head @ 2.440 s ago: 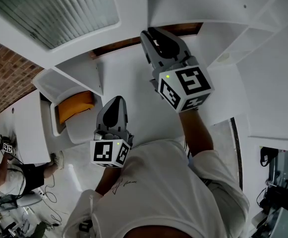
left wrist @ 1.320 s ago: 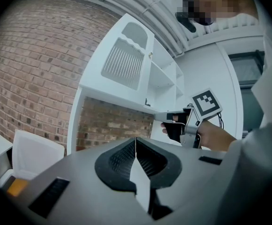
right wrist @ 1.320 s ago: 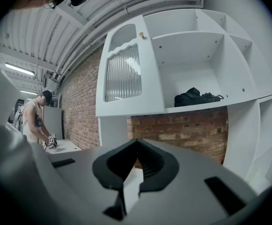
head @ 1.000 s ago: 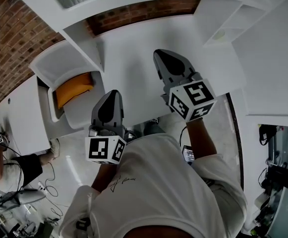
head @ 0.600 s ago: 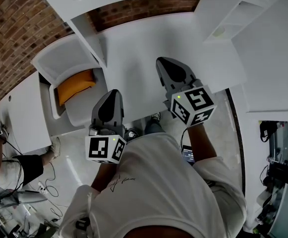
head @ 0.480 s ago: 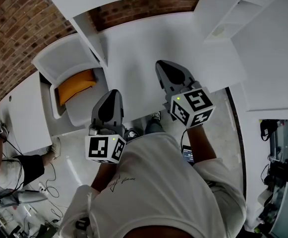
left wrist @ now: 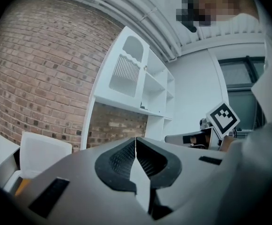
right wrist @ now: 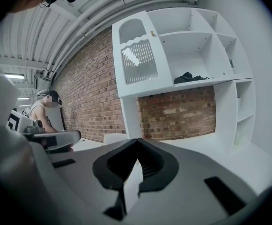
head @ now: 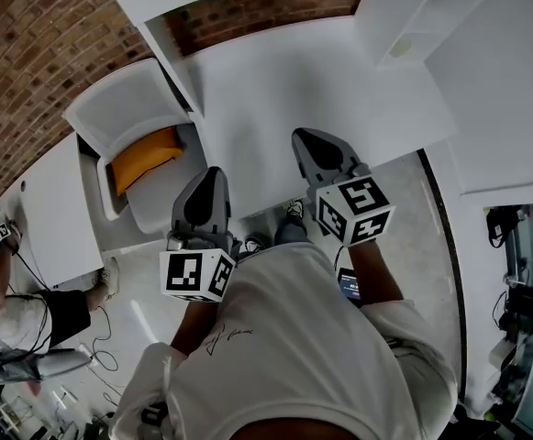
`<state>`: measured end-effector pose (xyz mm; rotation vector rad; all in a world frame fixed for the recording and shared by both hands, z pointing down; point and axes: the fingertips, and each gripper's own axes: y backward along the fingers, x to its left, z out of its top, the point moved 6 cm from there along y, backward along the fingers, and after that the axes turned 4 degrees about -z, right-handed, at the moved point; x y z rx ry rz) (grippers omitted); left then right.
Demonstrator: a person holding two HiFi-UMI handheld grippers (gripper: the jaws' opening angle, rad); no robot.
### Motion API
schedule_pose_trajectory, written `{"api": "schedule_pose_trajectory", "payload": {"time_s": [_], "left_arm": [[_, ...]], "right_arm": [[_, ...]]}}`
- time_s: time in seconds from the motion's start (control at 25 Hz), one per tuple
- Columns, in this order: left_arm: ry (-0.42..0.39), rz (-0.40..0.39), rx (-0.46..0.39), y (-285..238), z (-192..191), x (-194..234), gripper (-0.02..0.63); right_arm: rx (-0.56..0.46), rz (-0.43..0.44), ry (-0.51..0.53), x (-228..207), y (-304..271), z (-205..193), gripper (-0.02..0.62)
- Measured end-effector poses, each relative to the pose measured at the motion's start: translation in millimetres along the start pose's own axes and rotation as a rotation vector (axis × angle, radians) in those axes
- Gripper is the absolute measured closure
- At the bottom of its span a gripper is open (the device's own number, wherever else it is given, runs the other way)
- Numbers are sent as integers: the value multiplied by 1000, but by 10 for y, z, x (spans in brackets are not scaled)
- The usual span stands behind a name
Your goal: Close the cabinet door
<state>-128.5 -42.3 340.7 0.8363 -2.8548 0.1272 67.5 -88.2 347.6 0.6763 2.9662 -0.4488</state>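
the cabinet door (right wrist: 138, 62) looks light, stiff and hinged, its ribbed pane fragile; push on the frame by the knob (right wrist: 151, 33). the left gripper (left wrist: 136, 139) and right gripper (right wrist: 136, 142) are both clenched on nothing.

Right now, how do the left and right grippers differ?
The right gripper reaches farther over the white counter; the left gripper hangs by its front corner, next to the orange-cushioned chair. The right gripper angles inward; the left gripper points nearly straight ahead. Both are shut and empty.
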Motion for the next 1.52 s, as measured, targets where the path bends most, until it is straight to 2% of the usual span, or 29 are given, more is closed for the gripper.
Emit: {"api": "schedule_pose_trajectory", "payload": {"time_s": [0.2, 0.4, 0.56, 0.76, 1.16, 1.52], "left_arm": [[33, -11, -22, 134, -33, 10, 589], [-18, -2, 17, 237, -111, -3, 589], [-23, 18, 42, 333, -181, 10, 589], [36, 44, 44, 412, -215, 47, 589], [55, 83, 75, 451, -242, 91, 589], [51, 76, 0, 355, -142, 142, 589]], "right_arm": [[25, -21, 0, 95, 134, -124, 572], [46, -25, 0, 208, 255, -236, 571], [54, -19, 8, 287, 330, -335, 572], [60, -29, 23, 339, 403, -394, 572], [72, -35, 125, 405, 478, -354, 574], [55, -45, 150, 334, 418, -242, 574]]}}
